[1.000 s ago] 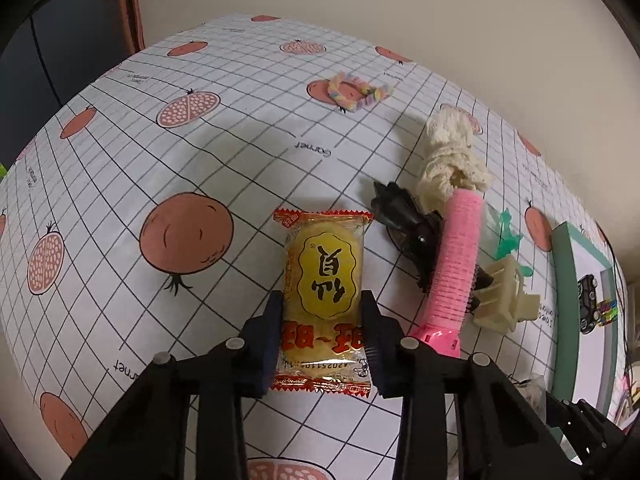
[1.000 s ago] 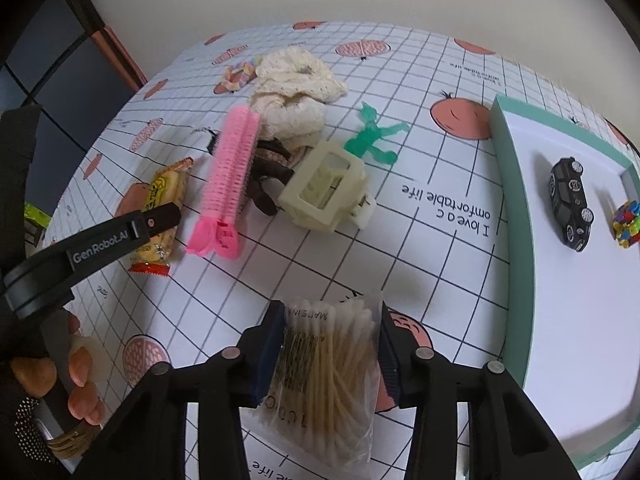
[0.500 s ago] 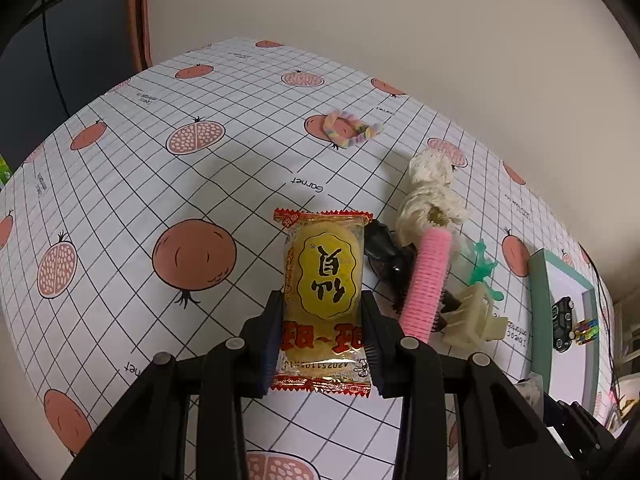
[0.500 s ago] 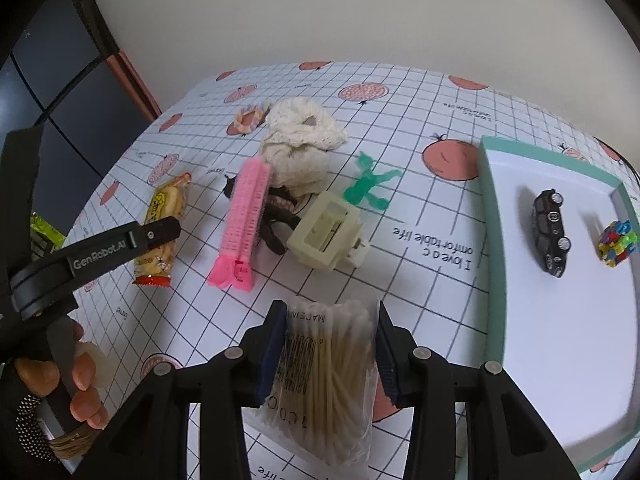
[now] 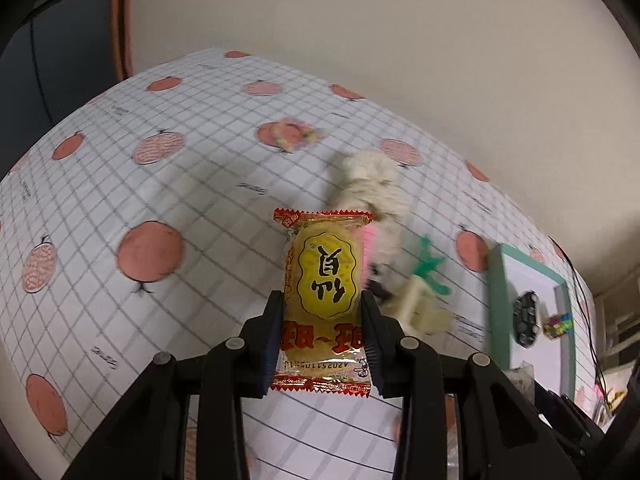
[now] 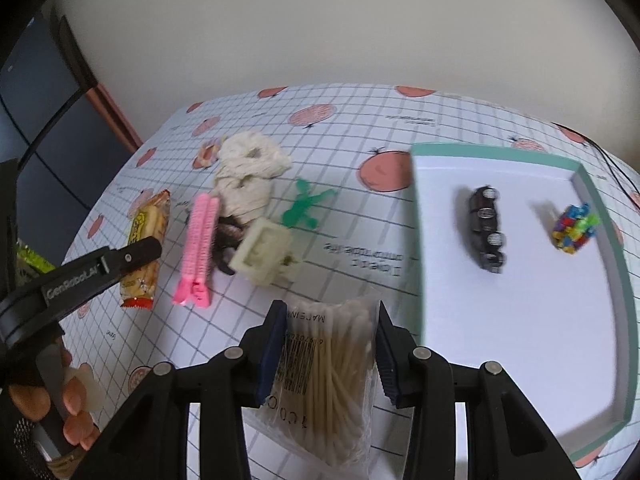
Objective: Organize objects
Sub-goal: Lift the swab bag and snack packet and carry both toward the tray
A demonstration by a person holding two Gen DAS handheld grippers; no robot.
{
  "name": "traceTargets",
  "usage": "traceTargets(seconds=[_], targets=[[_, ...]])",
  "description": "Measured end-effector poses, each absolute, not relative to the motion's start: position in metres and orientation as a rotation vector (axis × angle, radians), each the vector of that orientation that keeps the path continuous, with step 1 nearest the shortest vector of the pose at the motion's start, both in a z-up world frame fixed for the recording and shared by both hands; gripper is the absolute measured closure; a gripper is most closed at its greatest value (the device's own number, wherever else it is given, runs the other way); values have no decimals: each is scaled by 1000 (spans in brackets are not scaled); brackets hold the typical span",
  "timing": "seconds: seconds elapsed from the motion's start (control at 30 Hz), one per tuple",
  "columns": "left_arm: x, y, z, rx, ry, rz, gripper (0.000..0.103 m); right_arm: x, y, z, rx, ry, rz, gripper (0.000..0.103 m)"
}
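Note:
My left gripper (image 5: 322, 320) is shut on a yellow snack packet (image 5: 322, 280) with red ends, held lifted above the table. The same snack packet (image 6: 146, 248) shows at the left of the right wrist view, with the left gripper's finger across it. My right gripper (image 6: 331, 344) is shut on a clear bag of cotton swabs (image 6: 332, 376), also raised off the table. A white tray with a teal rim (image 6: 416, 216) lies to the right, holding a black toy car (image 6: 486, 228) and a multicoloured block toy (image 6: 574, 229).
On the pomegranate-print tablecloth (image 6: 352, 128) lie a pink hair roller (image 6: 199, 248), a cream hair claw (image 6: 262, 256), a cream scrunchie (image 6: 248, 172), a green figure (image 6: 304, 208) and a dark clip under the roller. A pastel candy (image 5: 292, 138) sits farther back. A hand (image 6: 72, 400) grips the left tool.
Both grippers have risen with their loads, so the table looks farther away. The view has tilted and the tray has come more into sight.

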State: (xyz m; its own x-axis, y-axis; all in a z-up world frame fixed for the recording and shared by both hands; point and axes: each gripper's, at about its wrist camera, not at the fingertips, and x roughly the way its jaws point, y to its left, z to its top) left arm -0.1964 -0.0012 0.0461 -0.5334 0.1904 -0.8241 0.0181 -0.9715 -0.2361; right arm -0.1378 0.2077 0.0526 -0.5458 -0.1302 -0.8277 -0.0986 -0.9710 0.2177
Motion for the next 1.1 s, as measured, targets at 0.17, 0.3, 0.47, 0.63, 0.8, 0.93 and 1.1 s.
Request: traceTargets(seconds=[0.17,0.3,0.47,0.63,0.8,0.93,1.1], targets=[[-187,35,49,-1440,-299,2579,65,-124,238,55,1486,-441,-2770,59],[-178,67,50,-1423,-253,2533,65,-112,269,55,1493,-516,-2812,59],[-164,104,49,-1397,-195,2473,65,-95,307,51,1518,-616,-2855,59],[-155,133,46,-1390,-163,2419,65,-80,341,48,1533,-708,-2899,59],[-148,159,42,-1389,-152,2355,65,-62,372,41,1562,-789,-2937,59],[-139,178,39,-1382,-129,2311,65,-52,393,34,1573,-884,-2941,59],[-132,202,28,-1389,-56,2266,65,-46,408,27,1580,-973,-2936,59]])
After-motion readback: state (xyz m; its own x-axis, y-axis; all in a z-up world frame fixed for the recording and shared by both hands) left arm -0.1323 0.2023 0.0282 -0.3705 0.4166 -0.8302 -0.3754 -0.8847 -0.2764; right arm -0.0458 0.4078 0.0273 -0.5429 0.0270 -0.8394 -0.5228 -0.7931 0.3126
